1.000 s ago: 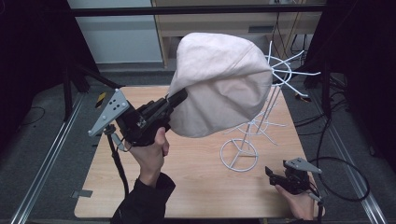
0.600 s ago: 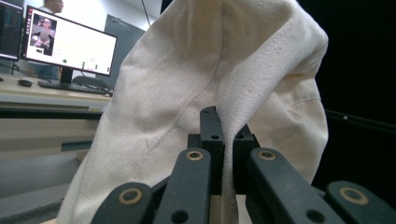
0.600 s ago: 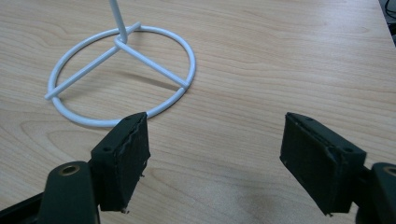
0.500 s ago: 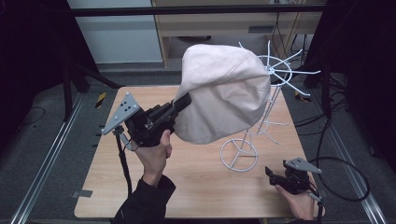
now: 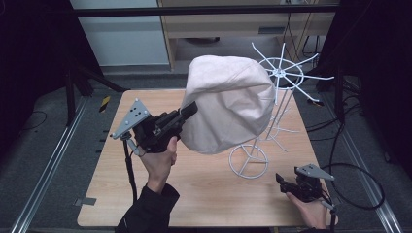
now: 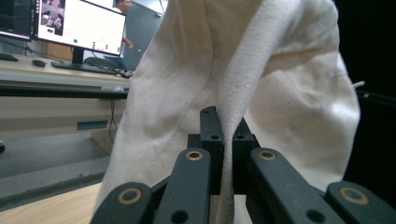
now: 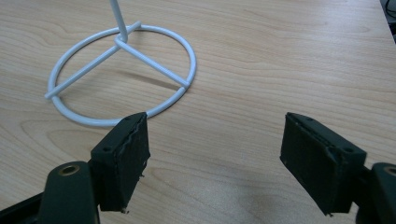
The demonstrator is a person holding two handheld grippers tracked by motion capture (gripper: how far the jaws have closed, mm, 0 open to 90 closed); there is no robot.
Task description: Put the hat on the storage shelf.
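Note:
A cream cloth cap [image 5: 228,104] hangs puffed up above the wooden table [image 5: 209,194]. My left gripper [image 5: 188,110] is shut on a fold at its left edge. In the left gripper view the jaws [image 6: 224,128] pinch that fold of the cap [image 6: 285,93]. The cap hides the top of a white wire stand whose ring base [image 5: 248,161] sits on the table; I cannot tell whether they touch. My right gripper [image 5: 282,179] rests open at the table's front right. In the right gripper view it [image 7: 215,154] is just short of the ring base [image 7: 150,63], with nothing between its fingers.
A second white wire stand with a spoked top [image 5: 281,73] rises behind and right of the cap. A black cable [image 5: 359,194] loops off the table's right side. Metal rails [image 5: 48,174] run along the floor. A lit monitor [image 6: 79,25] stands on a far desk.
My left gripper has moved a little right and down, and the cap has sunk lower with it toward the near stand. The right gripper has stayed put.

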